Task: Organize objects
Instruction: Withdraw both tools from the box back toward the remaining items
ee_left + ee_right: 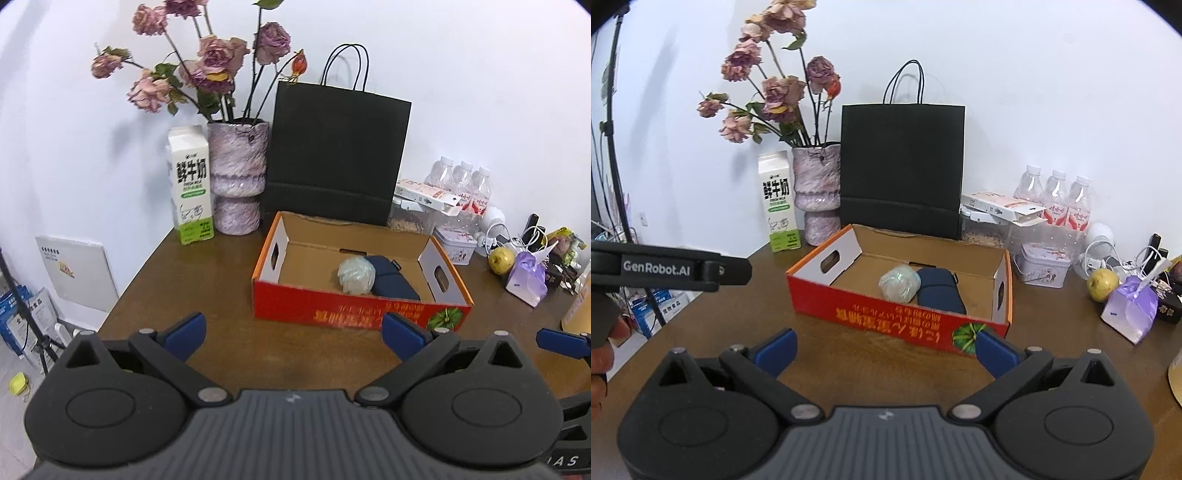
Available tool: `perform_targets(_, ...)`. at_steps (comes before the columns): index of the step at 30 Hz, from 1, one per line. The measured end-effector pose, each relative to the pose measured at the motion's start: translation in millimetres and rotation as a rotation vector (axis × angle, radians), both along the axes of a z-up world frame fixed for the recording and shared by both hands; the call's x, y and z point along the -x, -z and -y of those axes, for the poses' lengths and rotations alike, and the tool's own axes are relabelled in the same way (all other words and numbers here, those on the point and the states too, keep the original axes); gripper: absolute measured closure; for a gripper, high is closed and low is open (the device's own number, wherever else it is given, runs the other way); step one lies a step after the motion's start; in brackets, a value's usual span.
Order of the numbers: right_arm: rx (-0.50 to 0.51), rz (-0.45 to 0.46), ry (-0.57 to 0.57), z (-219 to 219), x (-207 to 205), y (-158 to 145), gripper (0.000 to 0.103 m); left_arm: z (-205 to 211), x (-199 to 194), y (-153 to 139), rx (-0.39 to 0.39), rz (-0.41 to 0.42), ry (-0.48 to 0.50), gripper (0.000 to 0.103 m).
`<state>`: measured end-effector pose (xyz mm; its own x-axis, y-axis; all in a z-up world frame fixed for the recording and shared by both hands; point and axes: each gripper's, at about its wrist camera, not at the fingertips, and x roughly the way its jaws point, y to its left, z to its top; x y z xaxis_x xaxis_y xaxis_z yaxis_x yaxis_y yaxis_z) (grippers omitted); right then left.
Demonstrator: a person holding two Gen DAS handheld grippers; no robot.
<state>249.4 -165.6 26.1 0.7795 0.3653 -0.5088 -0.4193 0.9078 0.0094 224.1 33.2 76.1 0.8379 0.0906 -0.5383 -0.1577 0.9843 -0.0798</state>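
Red box (pixel 886 317), crumpled bag (pixel 898 282), navy pouch (pixel 940 291)

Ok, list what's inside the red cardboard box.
In the red cardboard box: a pale crumpled plastic ball touching a dark blue pouch. The near wall hides the front floor strip; anything under them is unseen.

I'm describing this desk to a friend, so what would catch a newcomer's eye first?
Probably the red cardboard box at the middle of the table, open-topped, holding a pale crumpled plastic bag beside a dark blue pouch. Behind it, a tall black paper bag stands beside a vase of wilted pink roses.
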Motion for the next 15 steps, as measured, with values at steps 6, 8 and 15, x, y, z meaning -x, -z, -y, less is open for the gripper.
perform_targets(6,0.002,0.015,-0.001,8.6,34.5,10.7,0.000,-5.5,35.0,8.5,0.006,0.010,0.004,0.000)
perform_targets(8,0.004,0.022,-0.002,11.4,46.0,14.5,0.000,-5.8,46.6,11.7,0.008,0.013,0.007,0.000)
perform_targets(15,0.002,0.039,0.001,21.7,78.1,27.2,0.000,-5.7,77.5,22.3,0.008,0.025,0.011,0.000)
